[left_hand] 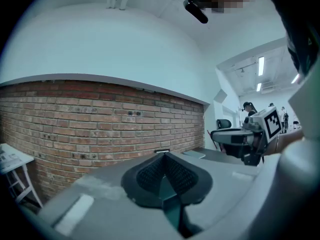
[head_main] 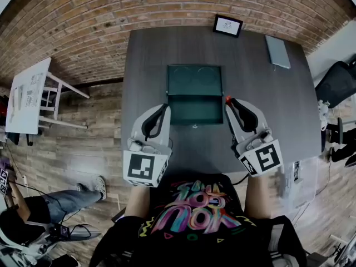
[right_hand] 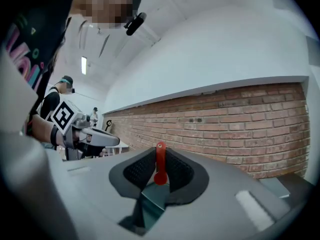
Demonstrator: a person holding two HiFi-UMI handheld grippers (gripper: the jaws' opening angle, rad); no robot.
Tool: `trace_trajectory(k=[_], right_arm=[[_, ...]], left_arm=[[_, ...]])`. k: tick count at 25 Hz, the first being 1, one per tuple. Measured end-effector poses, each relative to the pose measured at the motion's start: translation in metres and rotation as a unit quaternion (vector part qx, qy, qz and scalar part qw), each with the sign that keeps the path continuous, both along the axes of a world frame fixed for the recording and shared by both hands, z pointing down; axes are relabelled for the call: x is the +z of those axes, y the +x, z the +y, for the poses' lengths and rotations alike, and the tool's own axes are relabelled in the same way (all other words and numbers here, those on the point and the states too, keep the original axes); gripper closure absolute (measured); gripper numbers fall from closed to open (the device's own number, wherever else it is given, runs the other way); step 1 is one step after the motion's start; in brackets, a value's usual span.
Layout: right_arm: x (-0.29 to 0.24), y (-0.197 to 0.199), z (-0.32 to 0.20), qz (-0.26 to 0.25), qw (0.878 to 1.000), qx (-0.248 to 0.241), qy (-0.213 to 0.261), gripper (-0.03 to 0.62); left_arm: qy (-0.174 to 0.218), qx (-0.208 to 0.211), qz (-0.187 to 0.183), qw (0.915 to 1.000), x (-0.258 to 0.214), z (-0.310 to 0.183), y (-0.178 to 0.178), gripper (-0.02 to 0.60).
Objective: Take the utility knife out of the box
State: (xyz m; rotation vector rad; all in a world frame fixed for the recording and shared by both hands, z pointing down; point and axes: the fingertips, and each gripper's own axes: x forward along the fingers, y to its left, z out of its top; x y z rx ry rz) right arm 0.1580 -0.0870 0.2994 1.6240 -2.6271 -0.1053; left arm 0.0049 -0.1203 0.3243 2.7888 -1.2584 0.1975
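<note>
An open dark green box (head_main: 194, 93) lies in the middle of the dark grey table (head_main: 150, 54), its lid folded back toward the brick wall. My right gripper (head_main: 229, 100) hovers by the box's right edge, shut on a slim red utility knife (head_main: 228, 99). In the right gripper view the knife (right_hand: 160, 171) stands upright between the black pads (right_hand: 137, 171), above the table and level with the wall. My left gripper (head_main: 166, 105) is at the box's left edge. Its jaws (left_hand: 165, 156) are shut with nothing in them.
A small framed picture (head_main: 227, 25) and a flat grey slab (head_main: 277, 51) sit at the table's far edge. A white side table (head_main: 28, 96) stands to the left, a black chair (head_main: 339, 82) to the right. Another person's leg (head_main: 72, 196) shows at lower left.
</note>
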Motion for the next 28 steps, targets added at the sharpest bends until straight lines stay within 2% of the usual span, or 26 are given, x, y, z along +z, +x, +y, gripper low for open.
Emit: trace_trajectory(k=[7, 16, 28], right_arm=[[-0.008, 0.012, 0.014, -0.027, 0.999, 0.023, 0.011, 0.536], [-0.009, 0.007, 0.014, -0.029, 0.999, 0.028, 0.014, 0.536], [-0.006, 0.011, 0.011, -0.032, 0.999, 0.029, 0.009, 0.536]], left_arm=[[0.000, 0.007, 0.006, 1.0000, -0.002, 0.002, 0.004, 0.580], [-0.003, 0.001, 0.010, 0.9999, -0.001, 0.000, -0.006, 0.581], [0.012, 0.003, 0.005, 0.9999, -0.001, -0.005, -0.006, 0.581]])
